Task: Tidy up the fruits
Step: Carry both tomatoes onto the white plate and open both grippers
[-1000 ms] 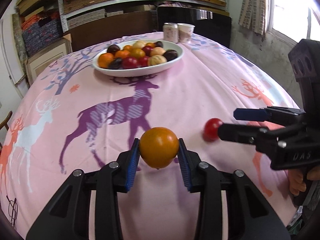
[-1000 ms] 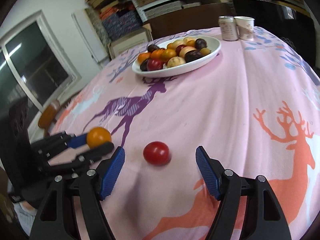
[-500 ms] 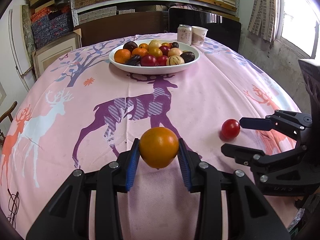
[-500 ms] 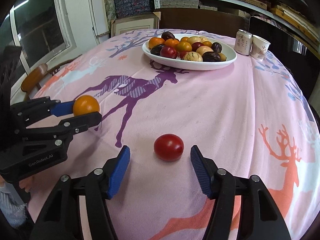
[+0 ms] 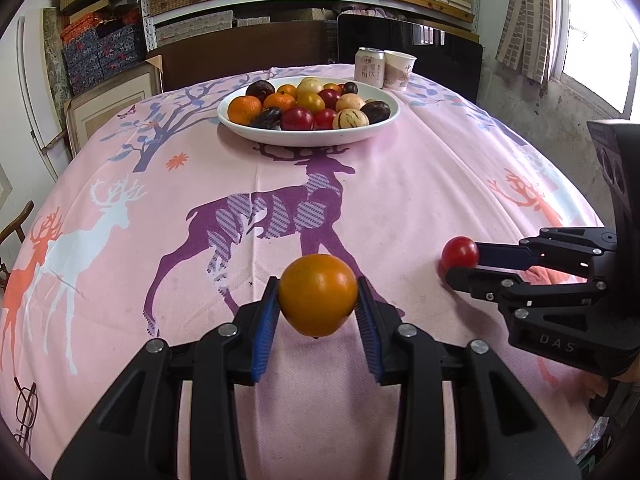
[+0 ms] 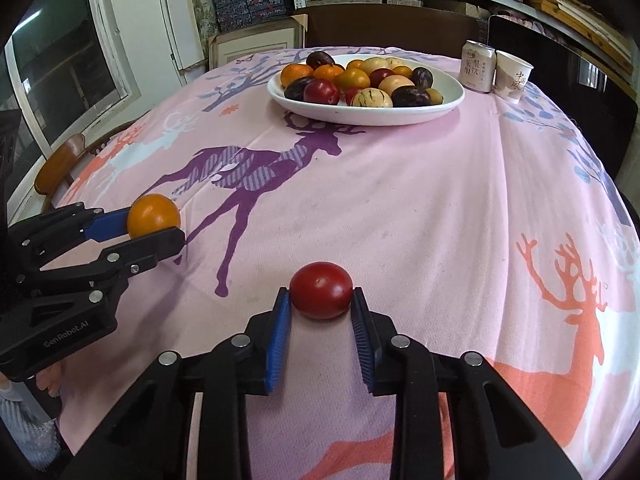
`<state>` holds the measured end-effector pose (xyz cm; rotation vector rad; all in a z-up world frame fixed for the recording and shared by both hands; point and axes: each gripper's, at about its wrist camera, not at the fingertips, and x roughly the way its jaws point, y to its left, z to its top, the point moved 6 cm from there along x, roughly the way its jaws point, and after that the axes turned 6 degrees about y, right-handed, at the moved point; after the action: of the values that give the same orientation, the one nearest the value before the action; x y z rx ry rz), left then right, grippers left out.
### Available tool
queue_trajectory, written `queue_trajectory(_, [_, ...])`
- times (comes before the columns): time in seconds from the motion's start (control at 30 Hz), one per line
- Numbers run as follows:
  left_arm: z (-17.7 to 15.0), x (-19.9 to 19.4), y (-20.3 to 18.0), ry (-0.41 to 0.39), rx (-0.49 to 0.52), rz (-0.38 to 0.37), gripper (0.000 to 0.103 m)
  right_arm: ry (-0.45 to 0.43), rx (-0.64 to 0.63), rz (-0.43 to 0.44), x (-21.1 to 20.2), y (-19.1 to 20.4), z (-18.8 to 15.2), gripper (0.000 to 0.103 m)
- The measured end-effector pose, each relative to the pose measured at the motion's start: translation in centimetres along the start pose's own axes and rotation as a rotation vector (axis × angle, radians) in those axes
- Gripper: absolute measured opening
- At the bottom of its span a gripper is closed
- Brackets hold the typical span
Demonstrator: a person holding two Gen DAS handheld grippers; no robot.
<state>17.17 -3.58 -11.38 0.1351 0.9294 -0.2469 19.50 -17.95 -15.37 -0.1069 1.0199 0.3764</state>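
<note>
Both grippers grip fruit over the pink deer-print bench [image 5: 420, 184]. Left gripper [image 5: 318, 316] pinches the orange fruit [image 5: 318, 300] between its blue pads, near the bench's near edge. Right gripper [image 6: 321, 312] has just been closing and now clamps the red fruit [image 6: 321, 290], slightly wider than tall, long axis across the jaws. Open cloth stretches ahead to the white plate [image 6: 372, 116] of fruit.
</note>
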Motion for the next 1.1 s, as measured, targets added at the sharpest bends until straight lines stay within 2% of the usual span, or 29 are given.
queue_trajectory(0.17, [0.1,0.3,-0.2,0.005,0.009,0.001,0.037,-0.061,0.014,0.008,-1.3,-0.2,0.2,0.031])
queue_trajectory(0.33, [2.7,0.5,0.1,-0.018,0.033,0.044,0.037,-0.13,0.041,-0.003,-3.0,-1.4,1.6,0.031])
queue_trajectory(0.5, [8.1,0.2,1.7,-0.064,0.022,0.082,0.037,-0.218,0.082,-0.022,-5.7,-3.8,6.1,0.031])
queue_trajectory(0.67, [14.6,-0.5,3.7,-0.122,-0.019,0.083,0.037,-0.318,0.117,-0.035,-8.3,-5.9,11.5,0.031])
queue_trajectory(0.8, [19.1,0.8,5.0,-0.135,-0.049,0.073,0.037,-0.373,0.146,-0.018,-9.0,-7.0,15.7,0.031])
queue_trajectory(0.93, [23.2,4.2,6.5,-0.107,-0.075,0.074,0.037,-0.372,0.164,-0.012,-7.0,-8.1,19.8,0.031])
queue_trajectory(1.1, [27.7,10.8,8.9,-0.032,-0.123,0.061,0.037,-0.261,0.167,-0.007,-0.8,-9.2,25.5,0.031])
